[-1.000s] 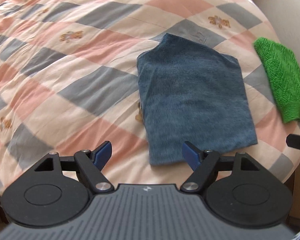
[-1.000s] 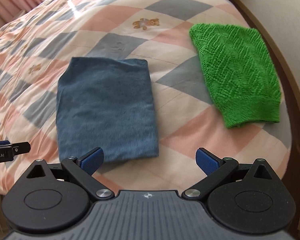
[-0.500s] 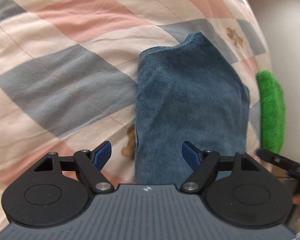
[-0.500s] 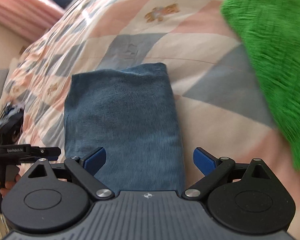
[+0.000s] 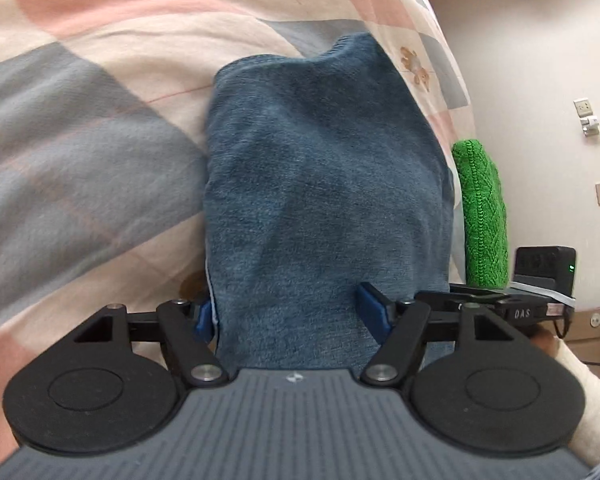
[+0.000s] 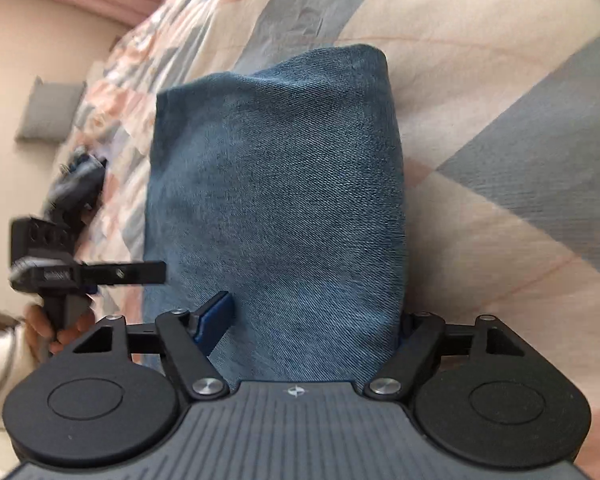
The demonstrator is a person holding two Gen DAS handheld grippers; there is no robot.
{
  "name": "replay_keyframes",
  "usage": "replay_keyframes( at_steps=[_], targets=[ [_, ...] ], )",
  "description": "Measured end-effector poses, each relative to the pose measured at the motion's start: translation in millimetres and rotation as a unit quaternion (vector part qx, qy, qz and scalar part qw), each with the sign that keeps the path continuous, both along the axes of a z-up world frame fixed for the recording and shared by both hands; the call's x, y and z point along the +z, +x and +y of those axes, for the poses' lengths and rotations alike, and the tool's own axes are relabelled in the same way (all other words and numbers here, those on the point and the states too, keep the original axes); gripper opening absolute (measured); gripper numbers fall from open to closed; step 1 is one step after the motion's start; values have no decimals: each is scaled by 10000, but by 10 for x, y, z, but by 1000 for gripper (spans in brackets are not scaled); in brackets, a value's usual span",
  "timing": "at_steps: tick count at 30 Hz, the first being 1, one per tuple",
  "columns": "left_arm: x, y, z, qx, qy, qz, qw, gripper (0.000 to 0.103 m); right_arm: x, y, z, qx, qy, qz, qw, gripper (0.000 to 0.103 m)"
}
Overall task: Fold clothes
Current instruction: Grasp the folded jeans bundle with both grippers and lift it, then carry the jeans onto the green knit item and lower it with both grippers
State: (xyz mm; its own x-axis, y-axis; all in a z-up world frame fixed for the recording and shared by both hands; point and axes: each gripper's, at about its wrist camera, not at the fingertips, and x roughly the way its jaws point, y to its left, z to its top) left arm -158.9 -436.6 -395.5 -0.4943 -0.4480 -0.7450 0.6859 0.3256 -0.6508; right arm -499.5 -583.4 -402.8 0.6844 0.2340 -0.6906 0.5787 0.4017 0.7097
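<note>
The letters "DAS" stand in white on the black body of the right gripper, just right of the left gripper's right finger. The label on the left gripper, left of the right gripper's fingers, is too blurred to read.

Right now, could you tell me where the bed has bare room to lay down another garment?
The checked quilt lies bare left of the blue cloth, and bare again on its right. Its near end is crowded: the open left gripper and right gripper straddle its corners. The green knit sits further right.
</note>
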Motion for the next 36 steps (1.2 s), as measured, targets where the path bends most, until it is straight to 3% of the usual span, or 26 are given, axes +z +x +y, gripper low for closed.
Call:
replay_keyframes(
  at_steps=[2, 6, 10, 13, 16, 20, 24, 27, 30, 33, 36],
  targets=[
    [29, 3, -7, -52, -67, -43, 10000, 49, 24, -31, 11, -49, -66, -51, 10000, 65],
    [221, -53, -1, -241, -212, -327, 9989, 39, 219, -236, 102, -352, -87, -294, 9989, 37],
    [216, -68, -63, -392, -142, -455, 9981, 44, 155, -343, 189, -552, 130, -352, 9978, 37],
    [75, -58, -158, -389, -7, -379, 9985, 51, -51, -316, 131, -767, 356, -307, 9959, 48],
    [62, -50, -189, -267, 31, -355, 9990, 47, -81, -238, 167, -897, 316, -461, 9944, 48],
    [344, -167, -228, -533, -118, -776, 9955, 33, 30, -387, 349, -1376, 290, -793, 9869, 32],
    [833, -310, -500, -1023, -548, -1109, 9870, 30, 210, -678, 540, -2204, 433, -1272, 9661, 31],
    [1245, -527, -880, -1641, -965, -1229, 9740, 30, 421, -983, 636, -2997, 379, -1671, 9385, 31],
    [1558, -914, -1466, -2475, -1383, -1212, 9513, 30, 674, -1306, 729, -3909, 107, -1864, 9013, 31],
    [1750, -1483, -2107, -3472, -1773, -1135, 9139, 30, 890, -1619, 836, -4893, -286, -1798, 8529, 31],
    [1826, -2147, -2689, -4430, -2068, -1005, 8665, 31, 1006, -1857, 925, -5793, -656, -1603, 7965, 31]
  ],
)
